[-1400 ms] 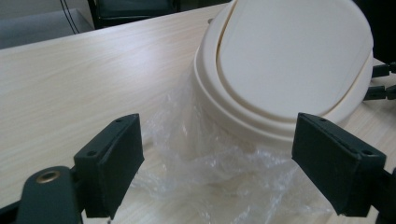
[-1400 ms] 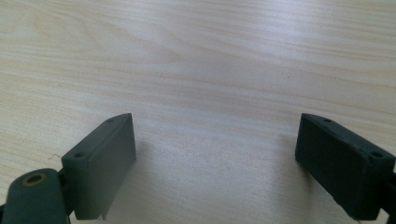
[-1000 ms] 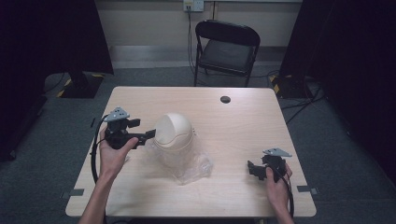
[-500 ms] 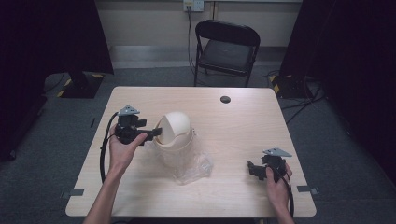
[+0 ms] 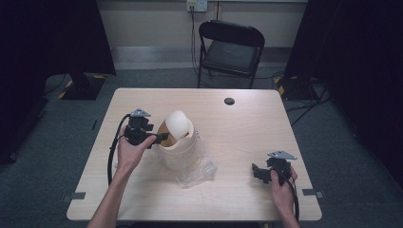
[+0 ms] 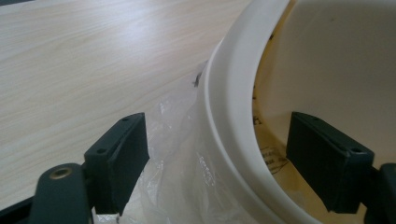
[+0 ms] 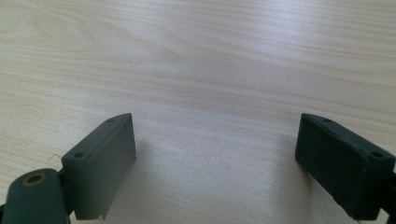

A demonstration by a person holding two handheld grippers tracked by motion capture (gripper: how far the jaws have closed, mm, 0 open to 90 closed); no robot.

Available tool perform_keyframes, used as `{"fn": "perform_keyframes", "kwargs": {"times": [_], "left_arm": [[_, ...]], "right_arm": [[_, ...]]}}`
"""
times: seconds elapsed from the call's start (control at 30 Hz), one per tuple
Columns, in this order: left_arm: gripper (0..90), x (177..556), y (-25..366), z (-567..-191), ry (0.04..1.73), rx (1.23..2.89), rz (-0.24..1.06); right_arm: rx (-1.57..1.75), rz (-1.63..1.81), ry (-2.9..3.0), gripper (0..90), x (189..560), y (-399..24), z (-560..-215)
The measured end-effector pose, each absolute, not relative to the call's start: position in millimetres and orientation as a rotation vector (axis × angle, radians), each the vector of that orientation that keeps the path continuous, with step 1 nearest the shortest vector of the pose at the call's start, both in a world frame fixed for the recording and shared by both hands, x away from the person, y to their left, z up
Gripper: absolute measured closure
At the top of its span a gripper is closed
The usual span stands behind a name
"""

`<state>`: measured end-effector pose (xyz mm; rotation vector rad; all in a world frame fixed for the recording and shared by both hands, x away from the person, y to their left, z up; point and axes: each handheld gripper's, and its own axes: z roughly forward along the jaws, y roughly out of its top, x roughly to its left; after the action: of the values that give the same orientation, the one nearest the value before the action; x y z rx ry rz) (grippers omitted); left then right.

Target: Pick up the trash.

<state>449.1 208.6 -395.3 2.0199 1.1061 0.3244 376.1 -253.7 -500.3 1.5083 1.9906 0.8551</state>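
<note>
Rim [image 6: 229, 140] of cream bin [image 5: 177, 137] between left hand-held gripper [image 6: 217, 161] jaws, apparently unclamped

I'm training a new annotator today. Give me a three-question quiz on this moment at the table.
1. True or false: the left gripper has one of its fingers inside the cream bin and the other outside its rim.
2. Which is open with only bare table between its fingers: A) the left gripper, B) the right gripper?
3. Fill in: the clear ____ wraps the outside of the bin and trails onto the table.

Key: 1 true; 2 B; 3 plastic bag.
</note>
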Motion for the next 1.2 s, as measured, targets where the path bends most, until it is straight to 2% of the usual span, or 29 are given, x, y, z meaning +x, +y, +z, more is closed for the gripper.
{"fn": "perform_keyframes", "kwargs": {"times": [0.1,0.5,0.77,0.83,1.2], "left_arm": [[20.2,450,206,-397,1.107,2.021,0.296],[19.6,451,196,-400,1.103,2.087,0.317],[19.7,440,212,-389,1.072,1.98,0.304],[19.6,433,220,-383,1.061,1.971,0.348],[19.8,414,255,-385,1.046,1.857,0.341]], "right_arm": [[1.508,0.855,1.991,11.4,376,-254,-500],[1.508,0.855,1.991,11.4,376,-254,-500],[1.508,0.855,1.989,11.3,376,-254,-500],[1.508,0.855,1.991,11.3,376,-254,-500],[1.508,0.855,1.991,11.4,376,-254,-500]]}}
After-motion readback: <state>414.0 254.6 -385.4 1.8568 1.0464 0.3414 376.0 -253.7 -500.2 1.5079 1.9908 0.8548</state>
